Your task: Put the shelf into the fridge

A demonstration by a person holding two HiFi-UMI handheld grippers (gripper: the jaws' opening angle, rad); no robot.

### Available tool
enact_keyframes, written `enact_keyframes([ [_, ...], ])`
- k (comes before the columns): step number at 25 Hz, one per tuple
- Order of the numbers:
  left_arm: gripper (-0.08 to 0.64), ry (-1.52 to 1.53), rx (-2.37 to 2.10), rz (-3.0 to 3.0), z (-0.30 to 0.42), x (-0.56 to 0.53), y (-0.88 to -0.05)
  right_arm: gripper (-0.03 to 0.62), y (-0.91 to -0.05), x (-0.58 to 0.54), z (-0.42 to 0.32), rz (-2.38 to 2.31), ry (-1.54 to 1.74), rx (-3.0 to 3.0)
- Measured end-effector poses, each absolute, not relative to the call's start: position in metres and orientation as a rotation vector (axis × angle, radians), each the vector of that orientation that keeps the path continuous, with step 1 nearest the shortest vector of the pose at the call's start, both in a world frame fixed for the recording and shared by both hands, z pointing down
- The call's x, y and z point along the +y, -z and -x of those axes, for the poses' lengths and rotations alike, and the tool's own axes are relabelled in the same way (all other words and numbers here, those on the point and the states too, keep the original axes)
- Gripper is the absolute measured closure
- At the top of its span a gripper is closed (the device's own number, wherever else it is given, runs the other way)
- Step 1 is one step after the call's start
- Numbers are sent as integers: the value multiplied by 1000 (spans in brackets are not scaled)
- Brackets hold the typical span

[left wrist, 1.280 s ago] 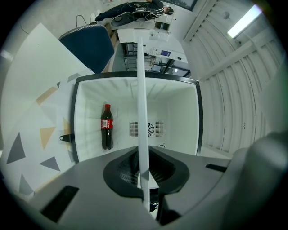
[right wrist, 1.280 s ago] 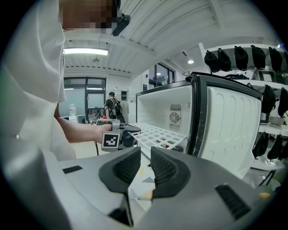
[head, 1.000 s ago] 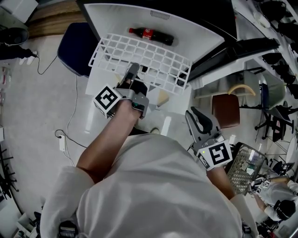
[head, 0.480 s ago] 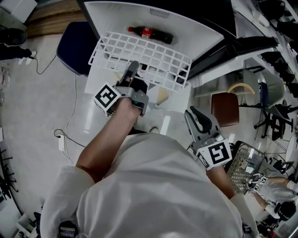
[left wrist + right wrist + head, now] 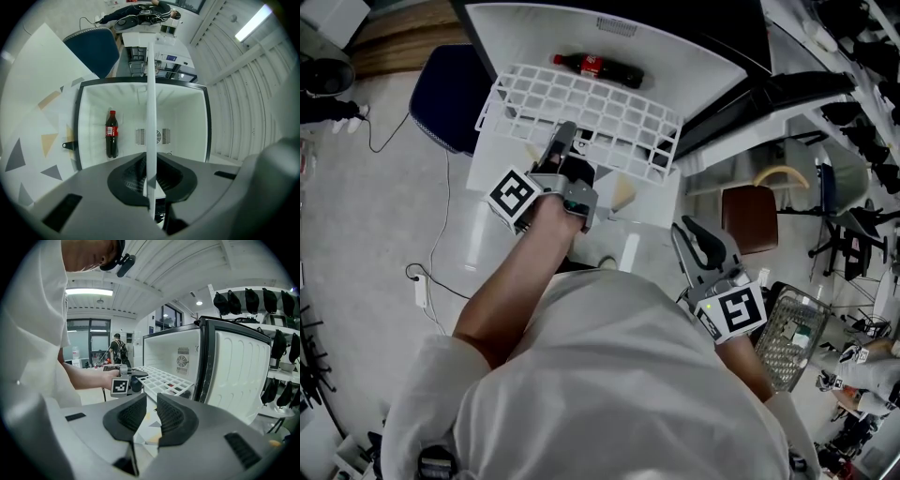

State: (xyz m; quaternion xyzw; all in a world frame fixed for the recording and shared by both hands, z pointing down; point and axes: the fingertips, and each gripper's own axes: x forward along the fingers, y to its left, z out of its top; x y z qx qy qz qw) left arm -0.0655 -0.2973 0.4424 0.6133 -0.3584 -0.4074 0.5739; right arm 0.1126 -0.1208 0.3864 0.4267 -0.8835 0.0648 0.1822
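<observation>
The white grid shelf hangs level at the mouth of the open fridge, straight ahead of the person at 12 o'clock, with its far edge reaching into the white cavity. The left tool holds it at the near edge. In the left gripper view the shelf shows edge-on as a thin white strip running from 12 to 6 o'clock, and the two dark pads are pinched against it from either side. Beyond the shelf, still toward 12 o'clock, a cola bottle lies inside the fridge. In the left gripper view it sits at about 9 o'clock of the strip, near the cavity's left wall.

The right tool hovers low at about 4 o'clock of the left one, well apart from the shelf. Its pads stand slightly spread with nothing between them. A dark blue chair stands at 9 o'clock of the fridge.
</observation>
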Motion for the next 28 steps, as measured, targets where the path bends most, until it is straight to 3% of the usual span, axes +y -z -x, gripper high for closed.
enact_keyframes([
  [28,524,1055,-873,-1357,48,-312,-444,514,-387,-110,-121,-1178,-190,-2493],
])
